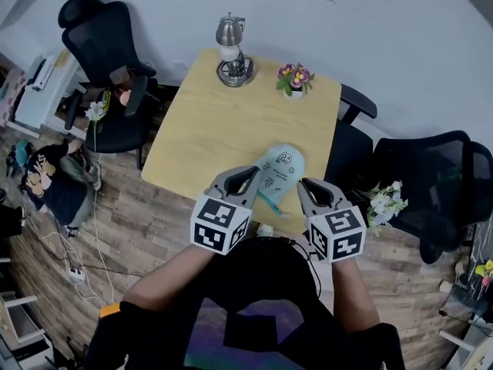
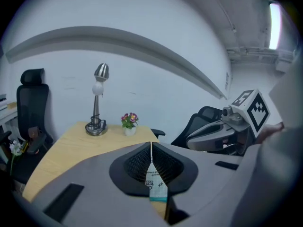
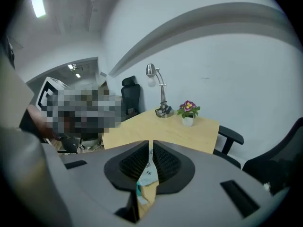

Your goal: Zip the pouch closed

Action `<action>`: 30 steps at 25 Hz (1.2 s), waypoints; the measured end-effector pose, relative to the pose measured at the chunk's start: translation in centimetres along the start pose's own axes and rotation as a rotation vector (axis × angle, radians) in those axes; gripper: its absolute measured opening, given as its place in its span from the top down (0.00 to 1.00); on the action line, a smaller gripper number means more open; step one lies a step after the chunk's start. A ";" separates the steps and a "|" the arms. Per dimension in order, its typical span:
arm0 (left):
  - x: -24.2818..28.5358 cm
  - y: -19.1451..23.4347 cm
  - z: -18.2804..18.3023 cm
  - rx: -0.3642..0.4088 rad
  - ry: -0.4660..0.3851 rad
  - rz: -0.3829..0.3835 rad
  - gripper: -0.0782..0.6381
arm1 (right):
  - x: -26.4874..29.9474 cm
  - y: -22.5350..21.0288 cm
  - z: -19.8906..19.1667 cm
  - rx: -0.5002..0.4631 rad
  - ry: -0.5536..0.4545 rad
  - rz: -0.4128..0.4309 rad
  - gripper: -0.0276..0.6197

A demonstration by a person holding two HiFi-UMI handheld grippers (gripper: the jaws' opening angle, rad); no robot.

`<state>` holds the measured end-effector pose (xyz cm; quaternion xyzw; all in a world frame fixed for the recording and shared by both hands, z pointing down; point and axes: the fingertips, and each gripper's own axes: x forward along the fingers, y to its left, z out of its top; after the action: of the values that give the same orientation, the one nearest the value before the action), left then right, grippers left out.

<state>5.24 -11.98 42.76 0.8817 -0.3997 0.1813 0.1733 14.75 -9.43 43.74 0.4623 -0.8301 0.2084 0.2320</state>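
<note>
The head view shows the pouch (image 1: 281,166) spanning from the left gripper (image 1: 245,179) to the right gripper (image 1: 312,193), over the near edge of the wooden surface (image 1: 216,129). Only the gripper views show the grips. The left jaws are clamped on a thin pouch edge, which trails below them. The right jaws pinch another edge, crumpled beneath them.

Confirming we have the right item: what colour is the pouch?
The pouch is pale mint with small dark doodles and a teal edge; best in head view.
</note>
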 end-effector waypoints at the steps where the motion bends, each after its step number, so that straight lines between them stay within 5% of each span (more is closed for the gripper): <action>1: -0.4 -0.2 0.7 0.012 -0.018 0.013 0.88 | -0.3 0.1 0.6 -0.009 -0.015 -0.015 0.89; 17: -5.5 -1.8 6.6 0.102 -0.186 0.117 0.88 | -4.7 2.3 6.9 -0.061 -0.236 -0.115 0.93; 30: -5.9 -2.1 6.4 0.116 -0.200 0.147 0.88 | -4.6 2.5 5.5 -0.055 -0.235 -0.153 0.94</action>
<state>4.41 -9.76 34.17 0.8722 -0.4674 0.1276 0.0676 13.67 -8.26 36.35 0.5388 -0.8193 0.1116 0.1610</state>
